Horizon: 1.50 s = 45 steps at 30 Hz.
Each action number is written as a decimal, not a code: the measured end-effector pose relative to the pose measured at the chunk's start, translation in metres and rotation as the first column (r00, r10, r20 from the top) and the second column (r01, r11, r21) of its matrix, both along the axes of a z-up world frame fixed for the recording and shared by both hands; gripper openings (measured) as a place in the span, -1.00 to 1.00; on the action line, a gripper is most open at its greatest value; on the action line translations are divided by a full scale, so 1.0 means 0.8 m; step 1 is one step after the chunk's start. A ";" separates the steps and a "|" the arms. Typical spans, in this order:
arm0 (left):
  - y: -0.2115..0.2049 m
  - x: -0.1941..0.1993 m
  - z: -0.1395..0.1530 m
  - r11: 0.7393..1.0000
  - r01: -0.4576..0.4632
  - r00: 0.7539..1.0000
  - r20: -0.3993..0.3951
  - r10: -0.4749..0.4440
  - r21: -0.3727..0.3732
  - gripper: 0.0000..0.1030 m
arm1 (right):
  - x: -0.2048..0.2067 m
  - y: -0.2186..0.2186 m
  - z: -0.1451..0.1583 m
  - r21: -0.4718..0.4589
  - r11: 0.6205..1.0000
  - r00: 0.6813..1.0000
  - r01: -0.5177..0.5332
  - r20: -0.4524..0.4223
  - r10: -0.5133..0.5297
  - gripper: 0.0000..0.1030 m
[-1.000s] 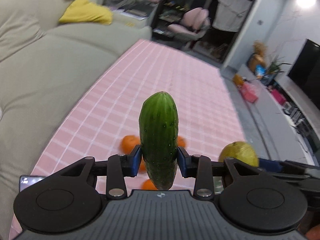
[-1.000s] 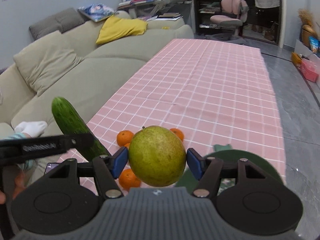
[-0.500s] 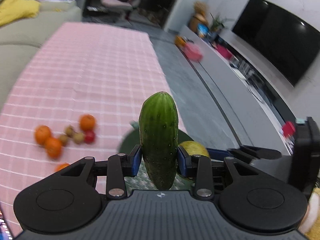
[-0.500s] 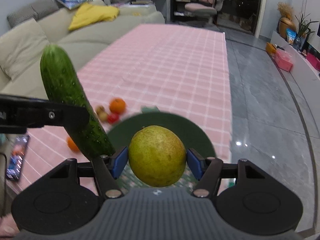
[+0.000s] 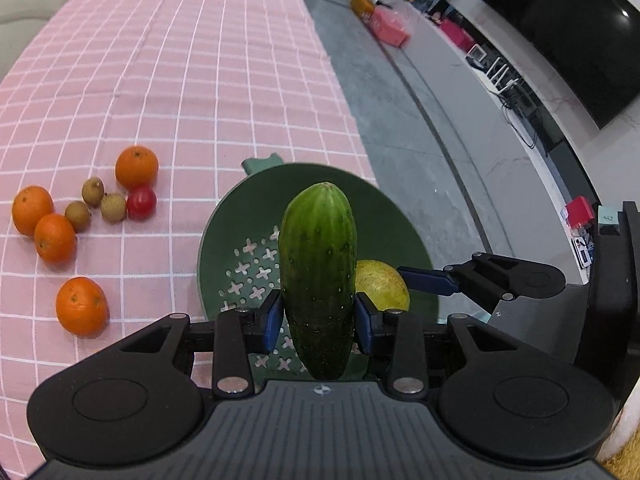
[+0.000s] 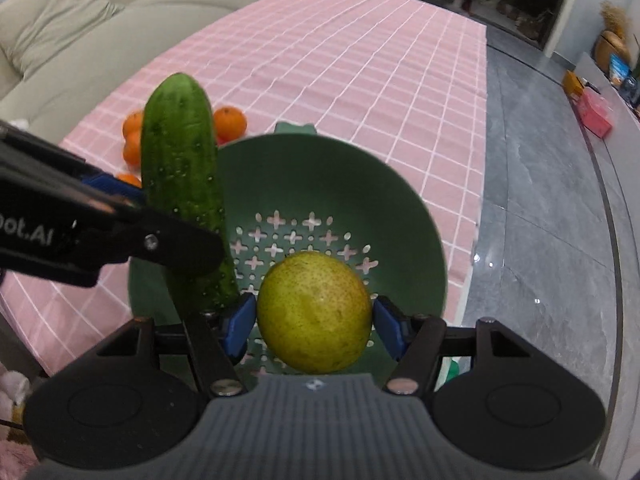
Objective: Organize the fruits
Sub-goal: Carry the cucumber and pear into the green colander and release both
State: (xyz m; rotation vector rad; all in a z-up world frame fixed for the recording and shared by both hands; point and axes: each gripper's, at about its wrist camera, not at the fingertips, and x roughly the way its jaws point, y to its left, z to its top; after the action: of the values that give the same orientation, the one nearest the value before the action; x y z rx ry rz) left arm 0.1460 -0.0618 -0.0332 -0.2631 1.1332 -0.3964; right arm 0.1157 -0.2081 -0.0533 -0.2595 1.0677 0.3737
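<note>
Left wrist view: left hand-held gripper (image 5: 318,318) is clamped on a cucumber (image 5: 318,276), upright over the green colander (image 5: 320,184) on the pink-checked bench (image 5: 180,60). 4 oranges (image 5: 137,167) sit off to the left.

Right wrist view: right hand-held gripper (image 6: 314,326) squeezes a yellow-green pear (image 6: 314,318) above the same colander (image 6: 320,168), cucumber (image 6: 182,184) just beside it.

Each view is taken from behind its own gripper, angled steeply down and held close above the green colander (image 5: 224,216) (image 6: 420,216) at the near table edge. The colander, the pink checked cloth (image 5: 200,60) (image 6: 360,52) and both held items are shared.
</note>
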 end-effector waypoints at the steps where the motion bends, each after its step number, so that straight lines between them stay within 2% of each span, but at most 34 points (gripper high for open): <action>1: 0.001 0.001 -0.002 1.000 -0.002 1.000 -0.006 0.002 -0.001 -0.18 | 0.002 0.001 -0.003 -0.009 1.000 1.000 -0.005 -0.004 0.005 0.19; 11: -0.008 0.021 -0.028 0.999 -0.005 0.999 -0.046 0.008 0.052 -0.17 | 0.021 0.006 -0.024 -0.045 0.999 0.999 -0.026 -0.042 0.024 0.19; 16: -0.004 0.031 -0.033 0.999 -0.030 0.998 -0.054 0.032 0.040 -0.17 | 0.030 0.005 -0.031 -0.051 0.998 0.998 -0.020 -0.052 0.018 0.20; 23: -0.002 0.041 -0.041 0.996 -0.071 0.995 -0.060 0.074 0.052 -0.14 | 0.036 0.011 -0.031 -0.057 0.998 0.999 -0.025 -0.041 0.023 0.20; 25: -0.003 0.041 -0.040 0.994 -0.071 0.996 -0.050 0.075 0.079 -0.14 | 0.039 0.015 -0.030 -0.063 0.998 0.999 -0.027 -0.039 0.024 0.20; 31: -0.004 0.042 -0.039 0.994 -0.063 0.997 -0.043 0.067 0.085 -0.12 | 0.035 0.020 -0.026 -0.092 0.995 0.999 -0.044 -0.023 0.042 0.22; 34: -0.003 0.038 -0.034 0.994 -0.067 0.997 -0.024 0.070 0.091 0.03 | 0.032 0.022 -0.021 -0.116 0.992 0.999 -0.045 -0.004 0.044 0.40; 36: -0.001 0.034 -0.028 0.994 -0.067 0.998 -0.010 0.068 0.090 0.03 | 0.030 0.022 -0.014 -0.124 0.992 0.999 -0.040 0.019 0.043 0.53; 45: 0.007 0.006 0.011 0.992 -0.075 0.993 0.097 0.065 0.104 0.09 | 0.013 0.024 0.028 -0.132 0.991 0.993 0.006 0.120 0.010 0.59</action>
State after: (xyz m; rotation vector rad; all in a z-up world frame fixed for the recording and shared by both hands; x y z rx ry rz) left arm 0.1506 -0.0560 -0.0241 -0.1871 1.0467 -0.2819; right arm 0.1259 -0.1892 -0.0309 -0.3967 0.9741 0.2856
